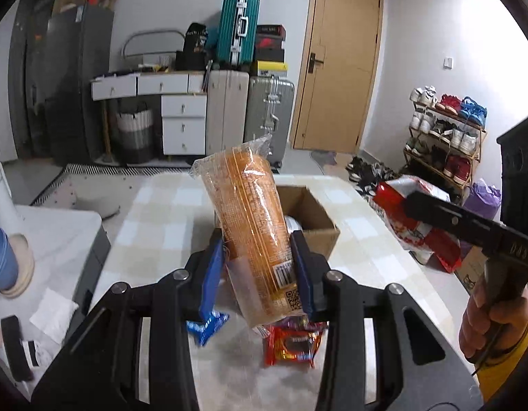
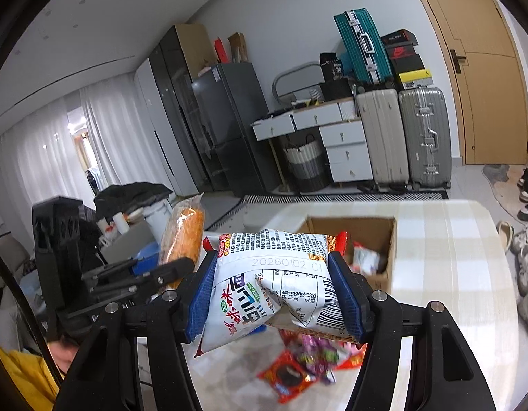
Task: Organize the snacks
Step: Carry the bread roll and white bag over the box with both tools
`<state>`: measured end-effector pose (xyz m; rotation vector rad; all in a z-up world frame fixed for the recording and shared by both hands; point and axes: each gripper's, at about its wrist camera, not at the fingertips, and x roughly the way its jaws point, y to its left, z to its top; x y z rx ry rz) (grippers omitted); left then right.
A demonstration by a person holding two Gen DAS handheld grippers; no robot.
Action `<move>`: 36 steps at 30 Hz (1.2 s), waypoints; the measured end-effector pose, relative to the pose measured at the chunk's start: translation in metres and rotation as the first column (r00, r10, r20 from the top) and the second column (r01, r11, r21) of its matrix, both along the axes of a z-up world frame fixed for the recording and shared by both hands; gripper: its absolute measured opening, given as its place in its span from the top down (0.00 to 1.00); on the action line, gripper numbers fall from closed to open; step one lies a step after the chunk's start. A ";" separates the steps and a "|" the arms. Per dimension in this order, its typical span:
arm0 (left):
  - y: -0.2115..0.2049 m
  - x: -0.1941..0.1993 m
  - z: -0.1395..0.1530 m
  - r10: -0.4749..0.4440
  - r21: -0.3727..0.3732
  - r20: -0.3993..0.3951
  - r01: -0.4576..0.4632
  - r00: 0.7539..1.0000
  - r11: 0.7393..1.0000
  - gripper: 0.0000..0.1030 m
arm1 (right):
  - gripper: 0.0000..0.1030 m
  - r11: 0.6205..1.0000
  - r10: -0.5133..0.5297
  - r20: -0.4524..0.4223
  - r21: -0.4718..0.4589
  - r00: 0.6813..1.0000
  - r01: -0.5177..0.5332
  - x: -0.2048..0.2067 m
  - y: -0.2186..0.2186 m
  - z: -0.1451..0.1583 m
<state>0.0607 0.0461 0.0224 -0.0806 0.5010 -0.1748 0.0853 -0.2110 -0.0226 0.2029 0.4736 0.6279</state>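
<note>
Above the checked bench [image 1: 154,212], left tool [image 1: 260,267] clamped on a long orange snack pack [image 1: 250,226], pack tilted, blue pads pressing both sides near its barcode end. Right tool [image 2: 276,294] clamped on a white noodle bag [image 2: 271,284], printing facing the camera, bag crumpled between the pads. Both packs held clear of the surface. Open cardboard box [image 2: 387,239] sits farther back on the bench, a few packets visible inside. Loose snacks beneath the tools: red cookie packet [image 2: 286,375], blue packet [image 1: 205,325], purple wrappers [image 2: 318,352], blurred.
</note>
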 end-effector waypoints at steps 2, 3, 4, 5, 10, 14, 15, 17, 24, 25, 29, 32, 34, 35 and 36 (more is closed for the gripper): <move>-0.001 0.001 0.012 0.002 0.006 0.020 -0.002 1.000 1.000 0.66 | 0.38 1.000 0.002 0.009 0.004 1.000 -0.002 0.007 0.003 0.010; -0.002 0.002 0.016 0.003 0.010 0.028 -0.003 1.000 1.000 0.66 | 0.38 1.000 0.000 0.016 0.005 1.000 0.000 0.010 0.005 0.015; -0.002 0.003 0.022 0.001 0.012 0.036 -0.001 0.999 1.000 0.66 | 0.38 1.000 -0.001 0.025 0.005 1.000 0.001 0.014 0.006 0.021; -0.003 0.004 0.026 -0.001 0.013 0.041 0.001 0.999 1.000 0.66 | 0.38 1.000 -0.001 0.033 0.005 0.999 0.001 0.017 0.008 0.025; 0.000 0.025 0.043 0.003 0.009 0.050 -0.003 0.999 1.000 0.66 | 0.38 1.000 -0.004 0.047 0.027 0.999 0.003 0.036 0.012 0.046; 0.005 0.049 0.048 -0.002 -0.003 0.030 0.003 1.000 1.000 0.66 | 0.38 1.000 -0.025 0.051 0.019 0.998 0.024 0.053 0.012 0.053; 0.006 0.058 0.048 -0.002 -0.011 0.020 0.002 1.000 1.000 0.66 | 0.38 0.999 -0.026 0.046 0.021 0.999 0.025 0.059 0.013 0.053; 0.006 0.071 0.047 -0.005 -0.014 0.007 0.005 1.000 1.000 0.66 | 0.38 0.999 -0.030 0.034 0.022 0.999 0.029 0.068 0.012 0.051; 0.000 0.139 0.027 -0.034 -0.022 -0.052 0.033 0.998 0.999 0.66 | 0.38 0.999 -0.049 -0.008 -0.001 0.999 0.049 0.114 0.019 0.038; -0.001 0.157 0.022 -0.034 -0.018 -0.068 0.033 0.997 0.999 0.66 | 0.38 0.999 -0.052 -0.015 -0.004 0.999 0.052 0.120 0.020 0.035; -0.005 0.204 0.002 -0.029 0.000 -0.111 0.029 0.993 1.000 0.66 | 0.38 0.998 -0.065 -0.044 -0.012 0.997 0.064 0.144 0.021 0.022; -0.011 0.235 -0.012 -0.043 -0.004 -0.161 0.043 0.986 0.999 0.66 | 0.38 0.997 -0.074 -0.063 -0.025 0.995 0.073 0.162 0.023 0.012; -0.017 0.256 -0.020 -0.040 0.005 -0.187 0.041 0.982 0.999 0.66 | 0.38 0.996 -0.079 -0.084 -0.034 0.993 0.076 0.176 0.024 0.003; -0.019 0.267 -0.026 -0.042 0.007 -0.202 0.044 0.978 0.999 0.66 | 0.38 0.996 -0.082 -0.090 -0.038 0.993 0.078 0.181 0.024 -0.001; -0.021 0.277 -0.031 -0.045 0.006 -0.220 0.047 0.975 0.999 0.66 | 0.38 0.996 -0.083 -0.098 -0.044 0.992 0.079 0.186 0.025 -0.005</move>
